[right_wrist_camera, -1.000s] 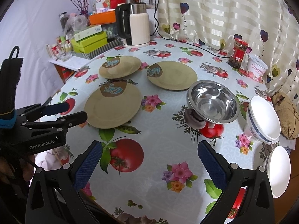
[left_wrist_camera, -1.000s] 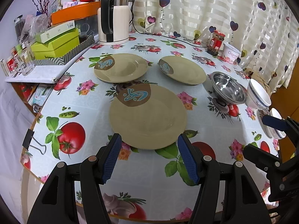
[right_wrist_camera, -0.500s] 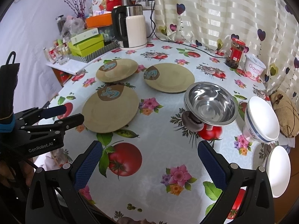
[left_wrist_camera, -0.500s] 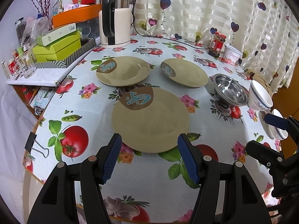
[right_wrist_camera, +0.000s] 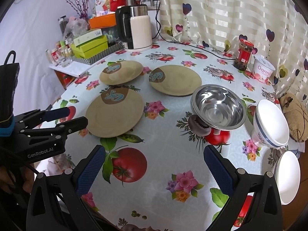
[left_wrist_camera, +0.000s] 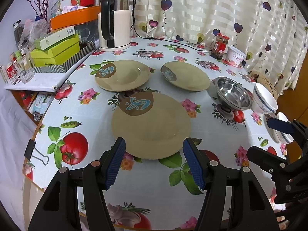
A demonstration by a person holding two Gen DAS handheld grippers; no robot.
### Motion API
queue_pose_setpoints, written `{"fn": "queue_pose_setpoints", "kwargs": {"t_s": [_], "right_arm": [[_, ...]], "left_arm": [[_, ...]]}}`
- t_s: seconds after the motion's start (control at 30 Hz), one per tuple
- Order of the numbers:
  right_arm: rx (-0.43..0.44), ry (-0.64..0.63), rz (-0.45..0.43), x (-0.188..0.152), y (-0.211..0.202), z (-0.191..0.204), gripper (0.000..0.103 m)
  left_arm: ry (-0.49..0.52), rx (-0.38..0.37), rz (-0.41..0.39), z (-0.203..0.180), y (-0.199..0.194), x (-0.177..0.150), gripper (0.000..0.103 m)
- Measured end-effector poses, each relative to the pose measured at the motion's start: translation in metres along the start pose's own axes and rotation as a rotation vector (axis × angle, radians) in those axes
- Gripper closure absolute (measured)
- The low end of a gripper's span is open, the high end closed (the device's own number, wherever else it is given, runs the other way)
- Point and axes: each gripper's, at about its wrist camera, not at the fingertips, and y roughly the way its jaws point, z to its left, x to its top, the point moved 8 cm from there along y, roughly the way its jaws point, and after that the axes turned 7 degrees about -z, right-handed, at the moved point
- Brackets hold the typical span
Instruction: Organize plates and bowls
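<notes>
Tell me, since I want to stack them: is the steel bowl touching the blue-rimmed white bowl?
Apart. In the right wrist view a strip of tablecloth shows between the steel bowl and the blue-rimmed white bowl.

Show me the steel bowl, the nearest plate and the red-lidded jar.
steel bowl [right_wrist_camera: 219, 107], right wrist view, inner bottom.
nearest plate [left_wrist_camera: 154, 129], left wrist view, centre.
red-lidded jar [right_wrist_camera: 244, 56], right wrist view, label.

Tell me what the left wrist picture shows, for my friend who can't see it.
The open left gripper points at the nearest of three tan plates on a flowery tablecloth. A steel bowl and white bowl sit to the right.
</notes>
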Motion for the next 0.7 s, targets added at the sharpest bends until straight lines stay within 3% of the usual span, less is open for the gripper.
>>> {"fn": "queue_pose_setpoints", "kwargs": {"t_s": [0.7], "right_arm": [[0.007,0.002,0.019,-0.0013,0.0038,-0.0005,0.0]], "left_arm": [[-0.01,-0.02,0.007,-0.0057,0.0016,-0.0034,0.04]]}}
